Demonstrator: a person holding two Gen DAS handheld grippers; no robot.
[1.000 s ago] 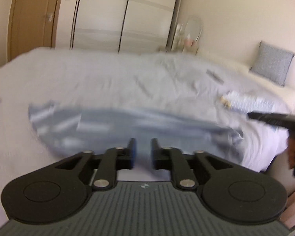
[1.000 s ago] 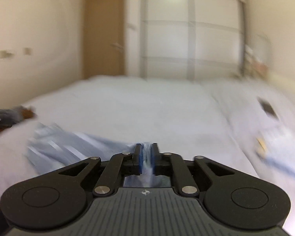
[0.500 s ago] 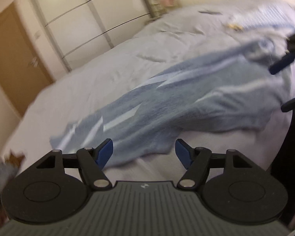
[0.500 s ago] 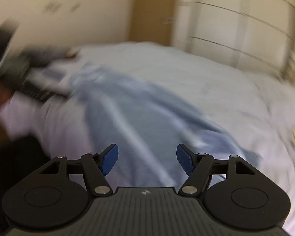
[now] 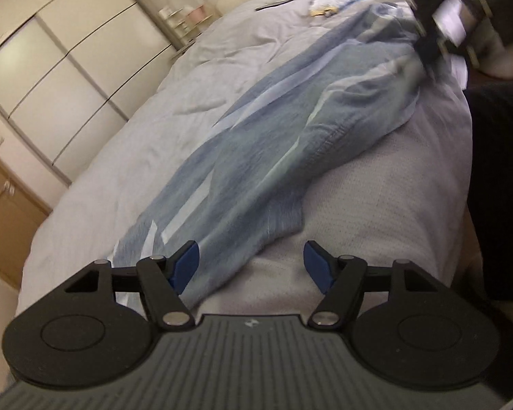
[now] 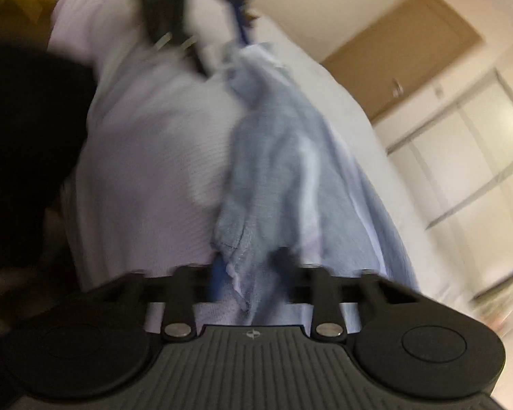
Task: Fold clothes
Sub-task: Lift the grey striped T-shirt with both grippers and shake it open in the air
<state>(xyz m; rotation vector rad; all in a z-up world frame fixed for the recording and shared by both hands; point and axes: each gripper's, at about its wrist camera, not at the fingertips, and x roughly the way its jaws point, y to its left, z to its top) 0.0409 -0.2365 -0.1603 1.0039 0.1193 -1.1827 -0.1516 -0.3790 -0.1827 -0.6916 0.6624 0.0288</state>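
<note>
Garment (image 5: 256, 157), blue striped cloth: soft, light, limp, strung lower left to upper right across bed (image 5: 376, 198).
Left gripper (image 5: 251, 266) jaws spread, empty; right gripper (image 6: 248, 273) jaws blurred, cannot tell; grasp hems or corners.

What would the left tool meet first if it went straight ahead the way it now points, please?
Probably the bed cover: the open left tool points at it, with the blue garment's edge just left of centre. Depth is unclear.

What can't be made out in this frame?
- Right gripper: motion blur in the right wrist view hides whether it is closed on the blue garment.
- Garment's far end: blurred behind the other gripper in the left wrist view.
- Small items on the bed: too small to identify.
</note>
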